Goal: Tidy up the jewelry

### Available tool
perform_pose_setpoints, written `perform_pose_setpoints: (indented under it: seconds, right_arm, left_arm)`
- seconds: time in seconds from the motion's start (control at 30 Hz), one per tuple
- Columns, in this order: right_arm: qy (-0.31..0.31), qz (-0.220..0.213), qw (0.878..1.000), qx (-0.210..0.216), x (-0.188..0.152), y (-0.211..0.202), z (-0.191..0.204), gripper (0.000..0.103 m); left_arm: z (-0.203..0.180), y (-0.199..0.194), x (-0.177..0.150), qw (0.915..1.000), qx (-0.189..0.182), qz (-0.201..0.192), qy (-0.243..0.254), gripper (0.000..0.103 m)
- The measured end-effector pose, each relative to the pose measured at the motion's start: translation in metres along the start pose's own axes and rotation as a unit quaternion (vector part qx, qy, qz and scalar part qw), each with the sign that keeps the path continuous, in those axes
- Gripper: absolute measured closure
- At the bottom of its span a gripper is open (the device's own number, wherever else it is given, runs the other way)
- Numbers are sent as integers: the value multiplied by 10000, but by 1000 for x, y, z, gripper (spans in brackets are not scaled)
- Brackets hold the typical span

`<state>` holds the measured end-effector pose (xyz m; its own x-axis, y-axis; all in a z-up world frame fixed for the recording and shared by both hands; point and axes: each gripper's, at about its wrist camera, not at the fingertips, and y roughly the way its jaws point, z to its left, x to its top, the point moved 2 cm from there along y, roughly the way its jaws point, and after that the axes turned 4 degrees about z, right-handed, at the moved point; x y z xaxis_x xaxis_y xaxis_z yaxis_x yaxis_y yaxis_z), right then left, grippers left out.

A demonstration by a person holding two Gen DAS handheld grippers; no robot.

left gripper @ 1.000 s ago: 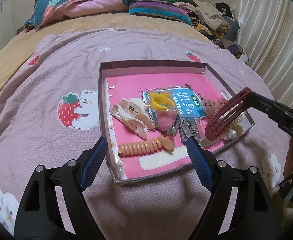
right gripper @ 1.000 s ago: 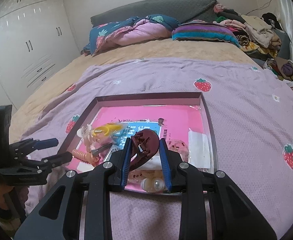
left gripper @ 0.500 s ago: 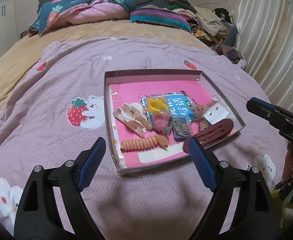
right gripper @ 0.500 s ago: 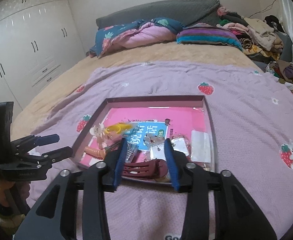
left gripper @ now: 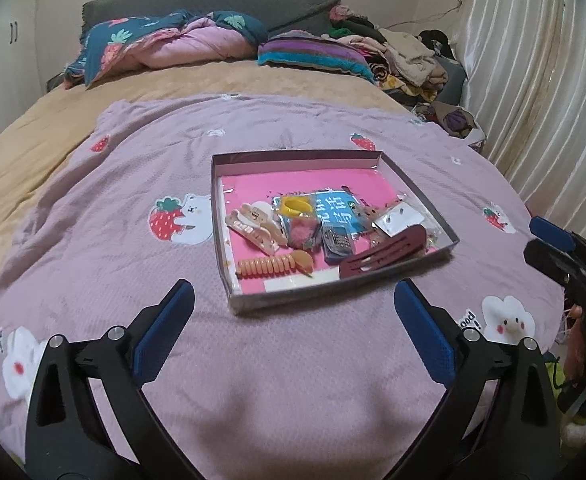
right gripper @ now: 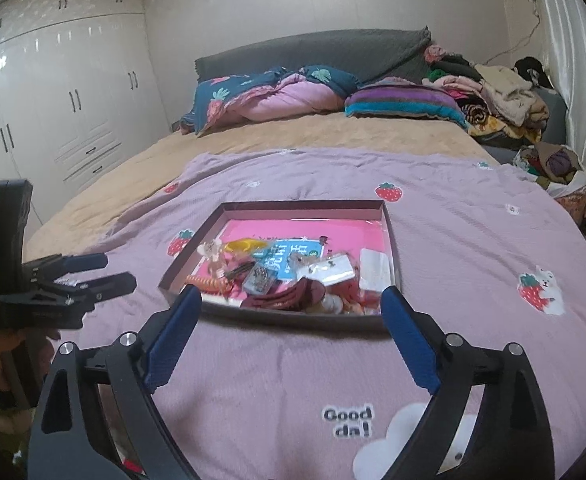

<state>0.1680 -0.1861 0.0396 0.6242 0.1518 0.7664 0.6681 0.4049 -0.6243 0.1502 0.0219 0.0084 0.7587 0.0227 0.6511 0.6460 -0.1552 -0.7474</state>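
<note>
Here both claws hang wide apart and hold nothing: the left gripper (left gripper: 293,312) spreads its blue pads above the purple blanket (left gripper: 93,216) just short of the shallow box (left gripper: 417,184), and the right gripper (right gripper: 291,330) is splayed the same way before the box's near wall, touching neither box nor contents. The jewelry sits inside on a pink liner: a dark red hair clip (left gripper: 385,251) lies flat at the near right corner, a coiled orange hair tie (left gripper: 267,266) along the near edge, a cream claw clip (left gripper: 253,226) to the left, a yellow ring-shaped piece (left gripper: 295,205) on a blue packet (left gripper: 335,210). The blanket, printed with strawberries and bears, covers a bed with a tan sheet, rumpled quilts and a gray headboard. The left view alone shows the pleated curtain (left gripper: 533,80); the right view alone shows a white wardrobe (right gripper: 53,112) and the words "Good da!" on the blanket.
</note>
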Motion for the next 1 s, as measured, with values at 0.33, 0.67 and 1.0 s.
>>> perform_pose_setpoints:
  seconds: [0.33,0.67,1.0]
  right_arm:
    - [-98,50,9999,-72,-32,-15,15,6]
    - [-143,6,9997,-216,-54,-17,26,6]
    - [110,326,9992,-223,-73,-4,21,6]
  left_arm:
    - [-2,-19,-27,9999,128,-92,33,9]
    - [4,-25,-52,9994,308,-139,37,9]
    - [7,-23,-64,9995,272,-139,-116,9]
